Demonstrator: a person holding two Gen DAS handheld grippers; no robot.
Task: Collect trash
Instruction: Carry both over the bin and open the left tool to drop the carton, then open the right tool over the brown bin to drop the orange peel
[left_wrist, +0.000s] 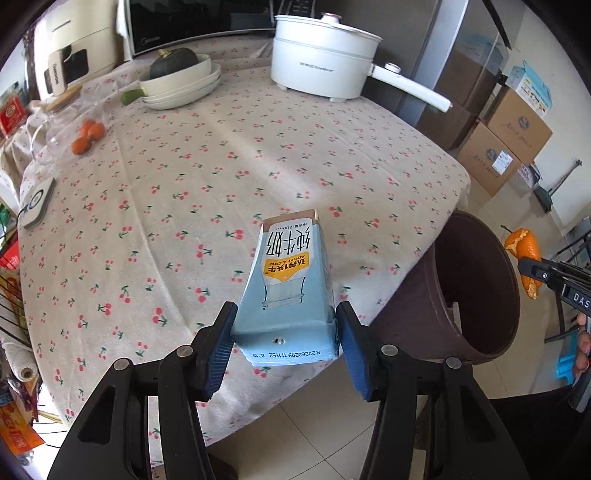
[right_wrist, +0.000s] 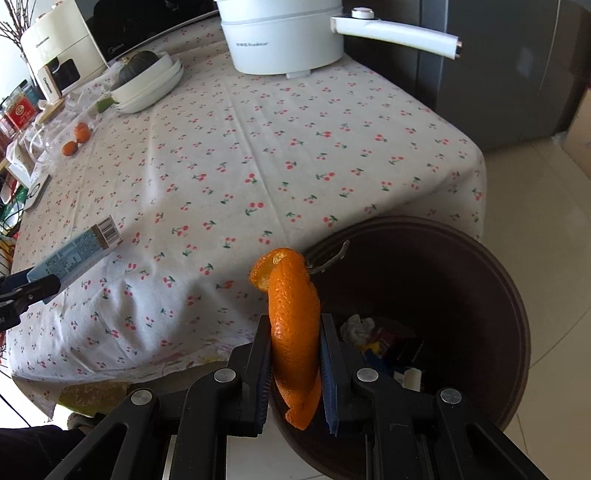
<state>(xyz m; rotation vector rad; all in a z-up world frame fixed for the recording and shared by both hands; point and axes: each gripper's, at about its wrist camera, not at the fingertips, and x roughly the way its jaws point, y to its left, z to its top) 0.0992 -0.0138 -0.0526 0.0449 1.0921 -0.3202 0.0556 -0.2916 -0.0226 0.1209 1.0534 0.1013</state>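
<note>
My left gripper (left_wrist: 286, 332) is shut on a light blue milk carton (left_wrist: 290, 291), held over the front edge of the table with its top pointing away. The same carton (right_wrist: 79, 254) shows at the left of the right wrist view. My right gripper (right_wrist: 295, 332) is shut on a curled strip of orange peel (right_wrist: 293, 325), hanging at the near rim of a dark brown bin (right_wrist: 491, 295). In the left wrist view that bin (left_wrist: 476, 288) stands just right of the table, with the peel (left_wrist: 524, 254) beyond it. Paper and wrappers lie inside the bin.
A cherry-print tablecloth (left_wrist: 229, 155) covers the table. At the back stand a white electric pot (left_wrist: 325, 55) with a long handle, stacked white bowls (left_wrist: 181, 83) holding a dark squash, and small oranges (left_wrist: 88, 136). Cardboard boxes (left_wrist: 506, 147) sit on the floor to the right.
</note>
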